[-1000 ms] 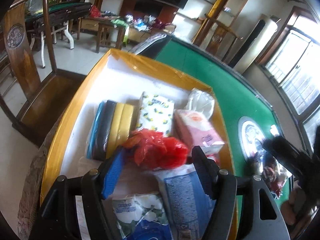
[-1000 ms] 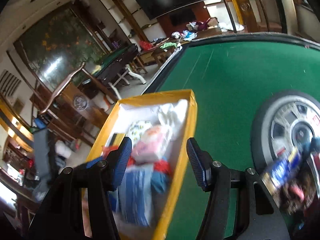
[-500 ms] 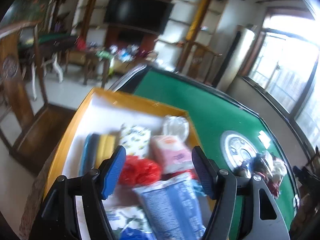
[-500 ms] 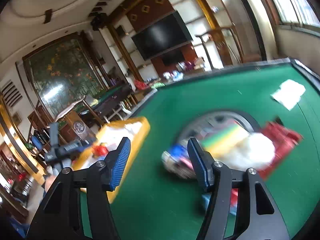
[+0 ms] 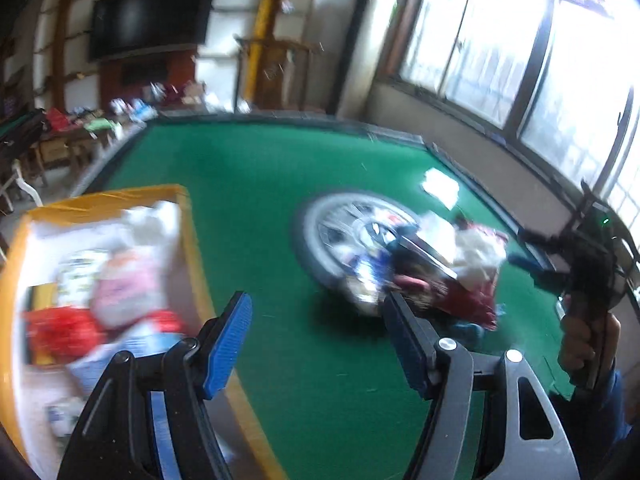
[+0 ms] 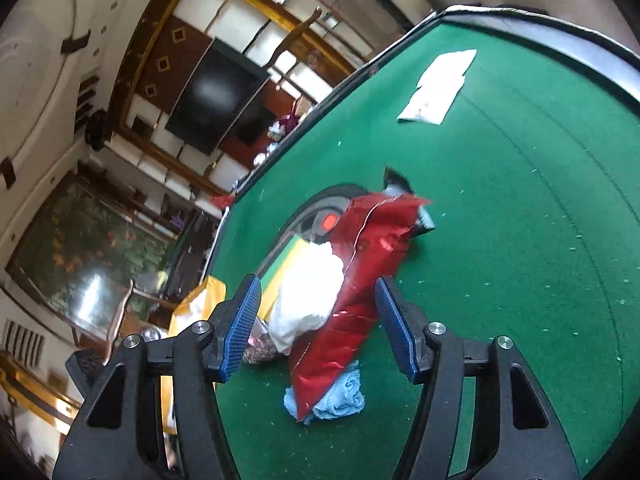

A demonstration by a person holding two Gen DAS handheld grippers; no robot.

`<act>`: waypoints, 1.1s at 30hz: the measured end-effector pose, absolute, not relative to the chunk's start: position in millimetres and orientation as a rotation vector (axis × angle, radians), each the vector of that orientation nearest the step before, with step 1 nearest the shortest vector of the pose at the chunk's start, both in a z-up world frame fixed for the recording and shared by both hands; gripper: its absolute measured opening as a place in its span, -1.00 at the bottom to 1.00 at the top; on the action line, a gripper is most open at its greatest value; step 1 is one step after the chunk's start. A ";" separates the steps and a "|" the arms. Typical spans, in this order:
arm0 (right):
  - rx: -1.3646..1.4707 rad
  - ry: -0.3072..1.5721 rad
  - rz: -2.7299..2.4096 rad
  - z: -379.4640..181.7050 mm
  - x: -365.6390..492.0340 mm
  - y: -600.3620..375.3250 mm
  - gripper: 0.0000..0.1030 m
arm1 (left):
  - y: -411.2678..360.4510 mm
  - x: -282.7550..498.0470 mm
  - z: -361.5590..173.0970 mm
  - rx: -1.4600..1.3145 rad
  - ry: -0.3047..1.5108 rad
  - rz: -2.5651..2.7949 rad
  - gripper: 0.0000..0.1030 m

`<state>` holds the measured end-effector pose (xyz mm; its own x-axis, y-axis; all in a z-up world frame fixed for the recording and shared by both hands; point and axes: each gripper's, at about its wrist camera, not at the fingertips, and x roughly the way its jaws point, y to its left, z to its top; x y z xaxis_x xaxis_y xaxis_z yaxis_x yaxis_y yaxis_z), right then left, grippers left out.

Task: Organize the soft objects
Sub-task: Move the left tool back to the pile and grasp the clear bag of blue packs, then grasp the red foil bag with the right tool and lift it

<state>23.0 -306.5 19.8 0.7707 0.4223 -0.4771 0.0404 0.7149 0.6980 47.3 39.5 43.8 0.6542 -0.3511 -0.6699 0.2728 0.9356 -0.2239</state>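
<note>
A green felt table (image 6: 520,208) fills both views. At its left edge, a yellow-rimmed box (image 5: 188,232) holds blurred soft packs. Mid-table lies a heap of soft items: a red foil bag (image 6: 360,272), white cloth (image 6: 308,300) and blue towel (image 6: 340,400). The right gripper (image 6: 318,320) hovers over the heap, fingers spread wide, holding nothing. The left gripper (image 5: 320,338) is likewise wide open and empty.

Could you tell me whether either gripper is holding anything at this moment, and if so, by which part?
Nothing is held. The left gripper is open over bare green felt, and the right gripper is open above the red foil bag, not closed on it.
</note>
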 end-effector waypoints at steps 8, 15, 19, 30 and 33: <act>0.866 0.658 0.281 14.4 10.2 -326.3 0.17 | -21.9 125.6 20.2 0.049 0.974 -0.344 0.34; 0.848 0.674 0.325 19.5 11.6 -316.6 0.17 | -44.8 165.1 -14.7 0.036 1.075 -0.411 0.33; 0.867 0.694 0.332 15.1 13.8 -317.0 0.17 | -54.3 146.6 -17.5 0.070 1.053 -0.368 0.25; 0.868 0.782 0.257 2.3 16.6 -315.3 0.16 | -19.4 54.6 -12.6 -0.004 0.948 -0.306 -0.14; 0.891 0.802 0.212 -5.6 16.7 -319.1 0.16 | -14.2 54.0 -17.0 -0.036 0.958 -0.322 -0.14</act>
<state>16.7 -319.1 -5.6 0.6964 0.4784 -0.5350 0.1524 0.6299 0.7616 54.0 -14.2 -17.0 0.5310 -0.2856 -0.7978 0.2539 0.9519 -0.1718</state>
